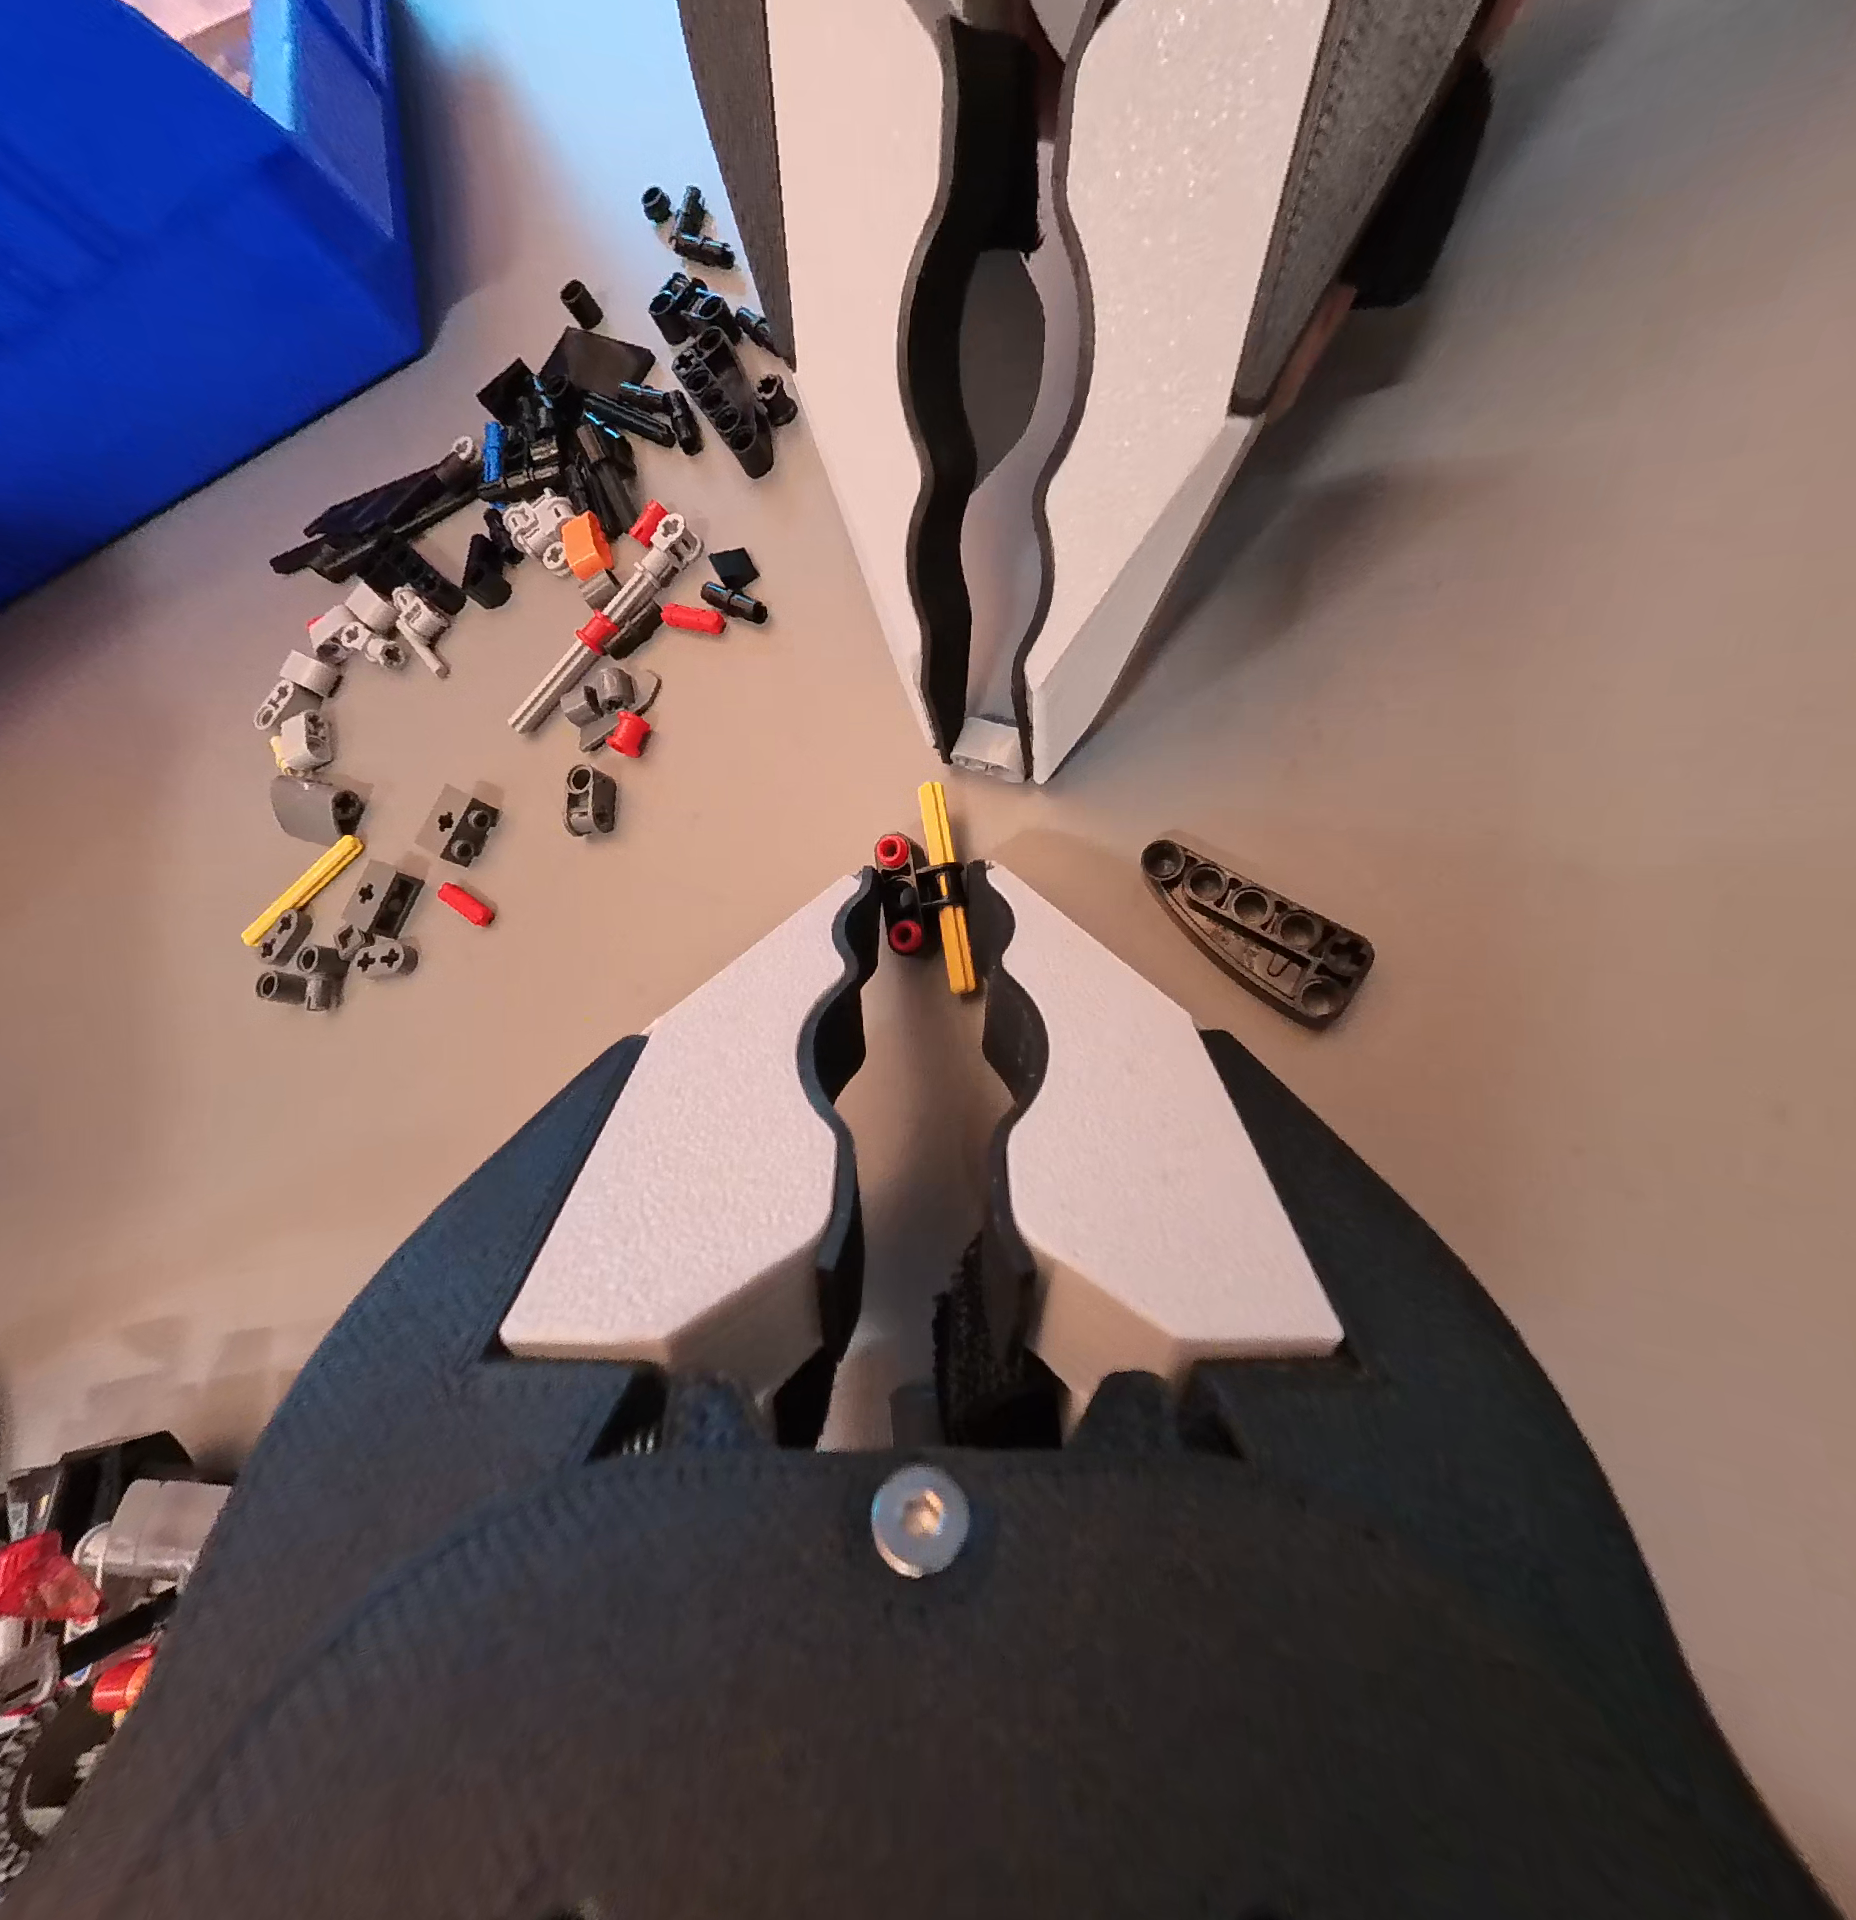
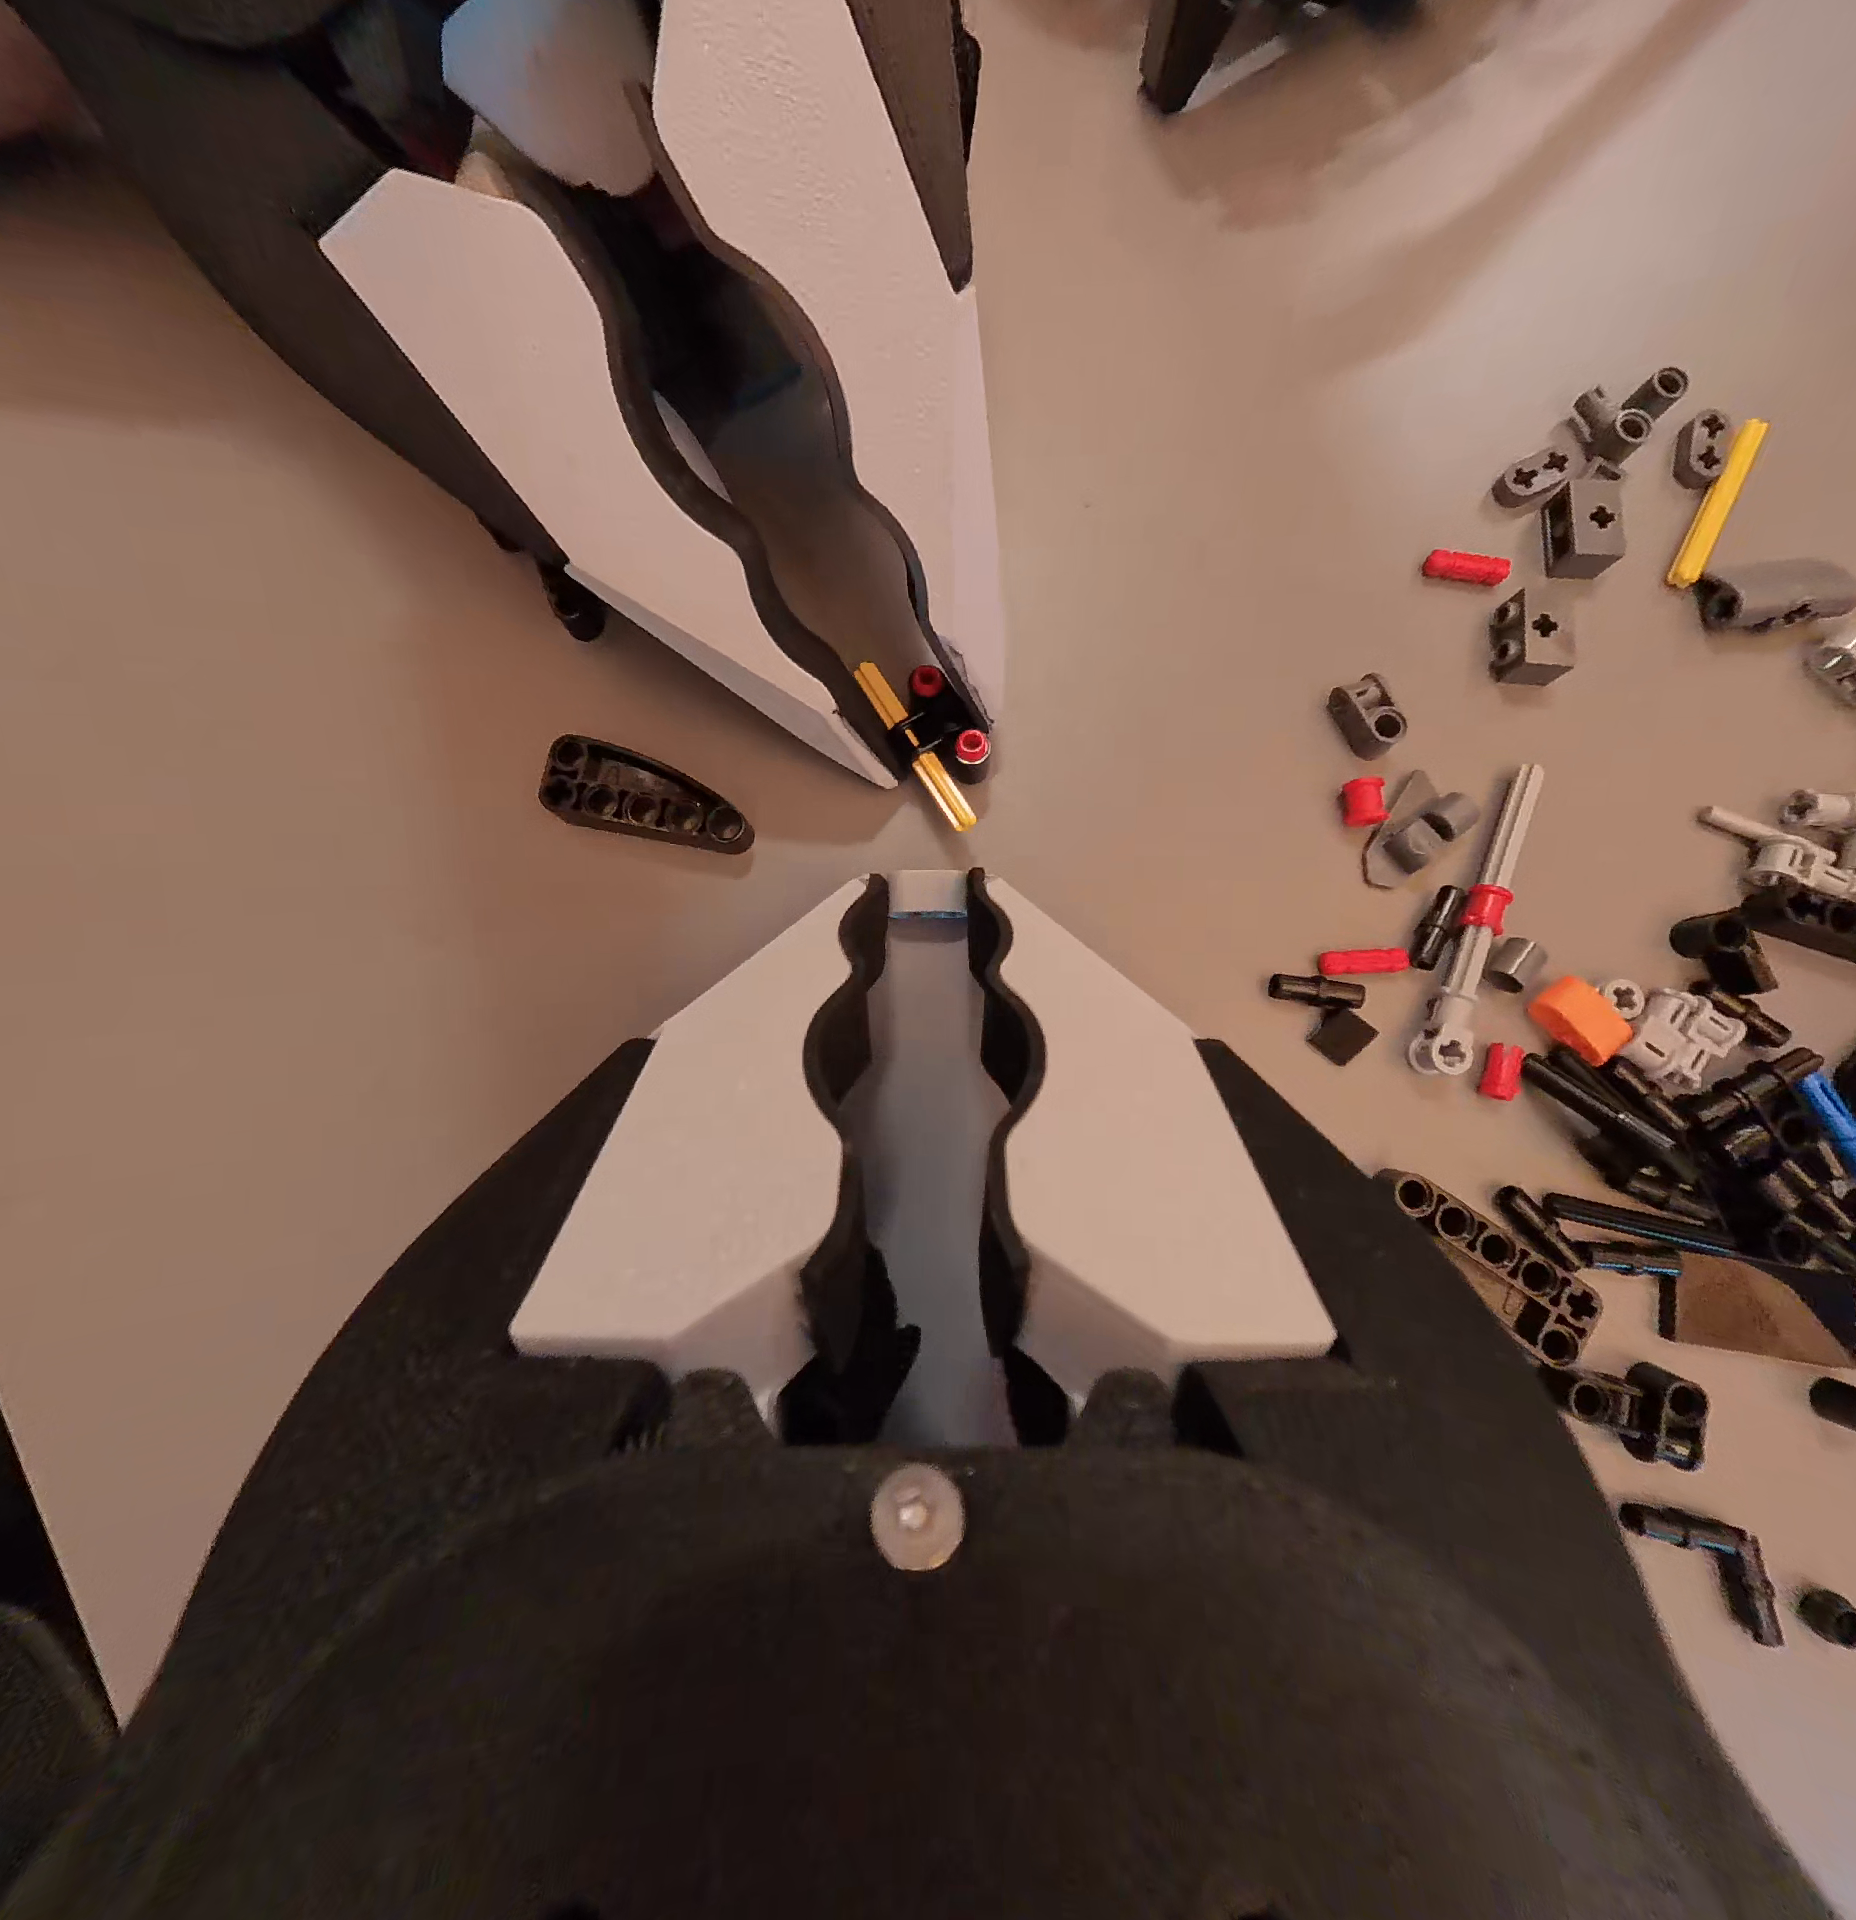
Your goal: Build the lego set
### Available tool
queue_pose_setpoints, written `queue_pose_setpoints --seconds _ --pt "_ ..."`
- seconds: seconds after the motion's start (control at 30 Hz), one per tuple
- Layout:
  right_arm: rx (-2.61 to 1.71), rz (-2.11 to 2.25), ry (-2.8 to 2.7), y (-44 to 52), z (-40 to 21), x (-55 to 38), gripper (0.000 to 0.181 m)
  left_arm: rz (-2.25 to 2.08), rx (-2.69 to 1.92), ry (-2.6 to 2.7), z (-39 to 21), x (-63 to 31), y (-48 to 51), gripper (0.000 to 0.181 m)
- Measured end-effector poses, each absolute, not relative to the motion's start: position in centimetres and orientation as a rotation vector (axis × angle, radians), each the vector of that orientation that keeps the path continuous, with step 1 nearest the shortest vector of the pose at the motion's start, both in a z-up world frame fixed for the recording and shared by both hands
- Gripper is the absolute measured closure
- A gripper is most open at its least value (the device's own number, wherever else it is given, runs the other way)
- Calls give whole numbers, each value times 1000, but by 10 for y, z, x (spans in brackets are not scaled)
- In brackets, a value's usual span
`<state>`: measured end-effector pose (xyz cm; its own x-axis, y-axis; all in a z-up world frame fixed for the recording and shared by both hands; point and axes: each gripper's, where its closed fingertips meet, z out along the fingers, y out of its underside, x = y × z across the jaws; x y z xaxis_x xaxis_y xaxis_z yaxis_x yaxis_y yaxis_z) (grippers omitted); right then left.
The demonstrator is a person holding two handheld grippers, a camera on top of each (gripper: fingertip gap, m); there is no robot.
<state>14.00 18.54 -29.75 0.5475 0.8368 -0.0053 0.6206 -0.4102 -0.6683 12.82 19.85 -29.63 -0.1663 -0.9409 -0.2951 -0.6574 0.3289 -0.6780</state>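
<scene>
My left gripper [image 1: 924, 883] is shut on a small assembly [image 1: 908, 896]: a black connector with two red pins and a yellow axle [image 1: 939, 831] through it. It is held just above the table. My right gripper [image 1: 984, 753] comes in from opposite, shut on a light grey piece [image 1: 981, 746]. The two tips are a short gap apart, and the axle's end points at the grey piece. In the right wrist view my right gripper [image 2: 929, 883] holds the grey piece [image 2: 929, 1039] between its fingers. The left gripper [image 2: 929, 743] faces it with the assembly [image 2: 934, 740].
A dark wing-shaped beam [image 1: 1256, 930] lies beside the tips; it also shows in the right wrist view [image 2: 643, 795]. A pile of loose black, grey and red parts [image 1: 508, 582] [image 2: 1682, 987] spreads to one side. A blue bin [image 1: 155, 291] stands behind it. A partly built model [image 1: 41, 1621] lies near my left gripper.
</scene>
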Motion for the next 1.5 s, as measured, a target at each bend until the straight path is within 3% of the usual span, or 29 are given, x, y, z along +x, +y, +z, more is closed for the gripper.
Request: queue_pose_setpoints --seconds 0.47,1.5 --pt "-2093 505 -1285 188 -297 143 168 -541 -1426 1900 -295 122 202 161" --pt "-1812 587 -1627 190 -297 136 168 -633 -1471 1907 -297 122 198 168"
